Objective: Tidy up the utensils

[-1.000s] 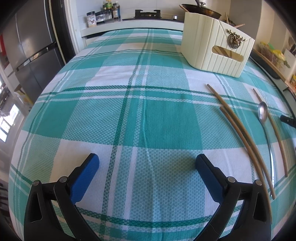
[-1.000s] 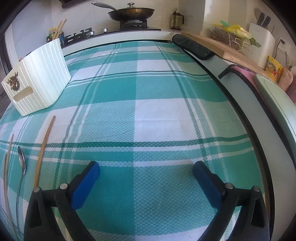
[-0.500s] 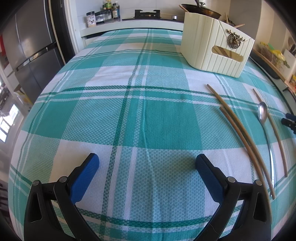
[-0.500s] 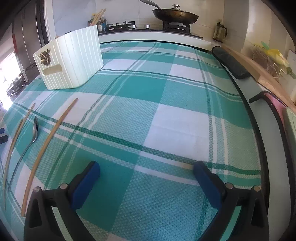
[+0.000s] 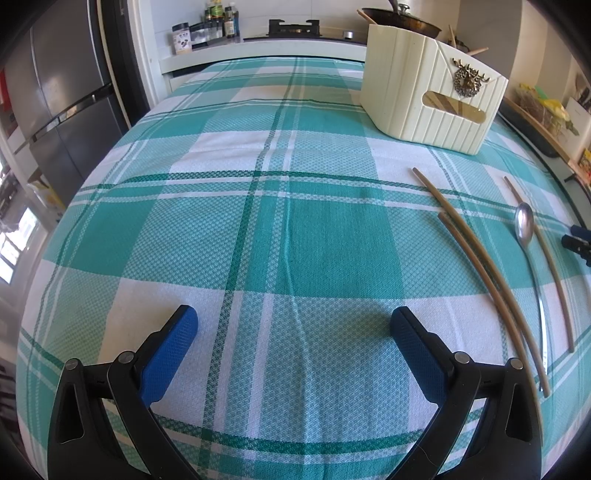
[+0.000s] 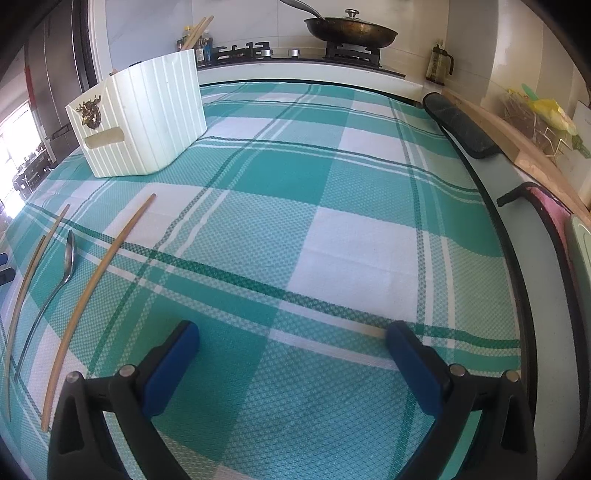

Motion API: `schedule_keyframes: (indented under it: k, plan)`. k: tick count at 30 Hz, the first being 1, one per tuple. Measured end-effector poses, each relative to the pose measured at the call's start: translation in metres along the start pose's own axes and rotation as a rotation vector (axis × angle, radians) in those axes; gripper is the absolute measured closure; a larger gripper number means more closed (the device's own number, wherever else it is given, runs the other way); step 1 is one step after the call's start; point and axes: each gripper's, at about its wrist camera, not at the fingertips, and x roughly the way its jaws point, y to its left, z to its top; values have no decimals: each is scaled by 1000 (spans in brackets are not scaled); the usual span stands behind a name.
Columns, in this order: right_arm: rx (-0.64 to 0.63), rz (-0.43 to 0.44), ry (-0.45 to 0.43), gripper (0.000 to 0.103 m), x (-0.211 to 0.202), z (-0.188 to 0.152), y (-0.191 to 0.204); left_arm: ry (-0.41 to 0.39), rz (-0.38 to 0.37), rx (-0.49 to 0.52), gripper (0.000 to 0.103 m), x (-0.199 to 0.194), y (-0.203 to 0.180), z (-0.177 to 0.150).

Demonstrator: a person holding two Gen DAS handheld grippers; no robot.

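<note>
Lying on the tablecloth: three chopsticks, one spoon; both grippers gape, empty.

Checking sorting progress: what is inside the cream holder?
Chopstick tips stick up past the cream holder's rim, and brown shows through its handle slot. Its walls hide the rest.

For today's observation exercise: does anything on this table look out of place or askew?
Yes. Three wooden chopsticks and a metal spoon lie loose on the checked cloth rather than in the cream holder. They are unevenly spaced, with ends not lined up. Nothing looks spilled or damaged.
</note>
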Motion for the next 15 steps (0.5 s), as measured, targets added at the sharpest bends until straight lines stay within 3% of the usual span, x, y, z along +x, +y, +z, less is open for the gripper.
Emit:
schedule_keyframes:
  k: [15]
  plan:
    - [1,1,1,0,0,0,0,2,-1,3,0,0,0,0]
